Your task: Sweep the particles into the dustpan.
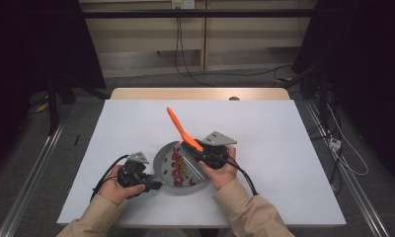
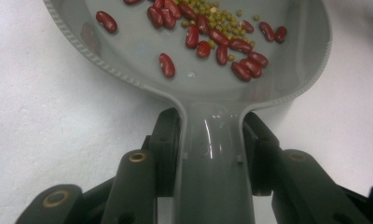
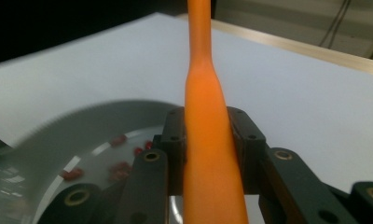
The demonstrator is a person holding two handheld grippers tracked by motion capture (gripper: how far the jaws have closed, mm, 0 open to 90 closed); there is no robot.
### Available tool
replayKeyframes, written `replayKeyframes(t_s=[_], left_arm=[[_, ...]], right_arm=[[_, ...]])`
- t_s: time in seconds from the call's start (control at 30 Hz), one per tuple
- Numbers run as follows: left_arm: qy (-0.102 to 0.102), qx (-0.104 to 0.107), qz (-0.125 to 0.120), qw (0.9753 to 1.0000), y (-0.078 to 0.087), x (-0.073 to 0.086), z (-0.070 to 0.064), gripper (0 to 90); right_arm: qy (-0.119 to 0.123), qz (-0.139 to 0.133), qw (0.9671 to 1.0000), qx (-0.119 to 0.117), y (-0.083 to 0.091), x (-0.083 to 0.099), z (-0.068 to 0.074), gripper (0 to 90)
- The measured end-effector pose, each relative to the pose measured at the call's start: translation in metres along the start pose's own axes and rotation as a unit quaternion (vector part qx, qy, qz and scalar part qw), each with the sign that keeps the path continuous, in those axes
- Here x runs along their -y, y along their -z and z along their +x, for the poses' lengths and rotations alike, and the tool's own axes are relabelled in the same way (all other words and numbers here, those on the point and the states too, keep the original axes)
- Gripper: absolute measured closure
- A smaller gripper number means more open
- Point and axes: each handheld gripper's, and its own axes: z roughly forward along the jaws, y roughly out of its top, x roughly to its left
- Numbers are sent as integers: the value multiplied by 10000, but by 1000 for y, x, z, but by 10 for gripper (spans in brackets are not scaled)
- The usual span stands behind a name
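Down at the lower middle of the high view, we had the left gripper [image 1: 153,185] clamped tight on the pan [image 1: 162,163] handle and the right gripper [image 1: 198,152] squeezed shut round the orange tool [image 1: 182,129]. Beans [image 2: 208,35] sat in the pan. We figured holding the pan flat and working the tool gently would keep them from spilling.

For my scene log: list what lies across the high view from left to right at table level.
Left gripper → grey dustpan holding red beans → right gripper, its jaws clamping the orange handle that slants up and to the left.
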Motion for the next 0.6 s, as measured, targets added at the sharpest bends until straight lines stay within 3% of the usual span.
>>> replayKeyframes(t_s=[0.07,0.23,0.33,0.6], left_arm=[[-37,8,-107,9999,1,3,0,631],[-121,-14,-346,9993,1,9,-1,633],[-112,-70,-599,9981,4,11,-2,633],[119,-389,-1044,9937,17,11,4,633]], right_arm=[[146,-73,9996,213,6,-3,-3,709],[-119,-197,9991,364,21,-1,-20,709],[-105,-225,9984,505,30,2,-28,709],[-15,-206,9951,971,55,7,-53,709]])
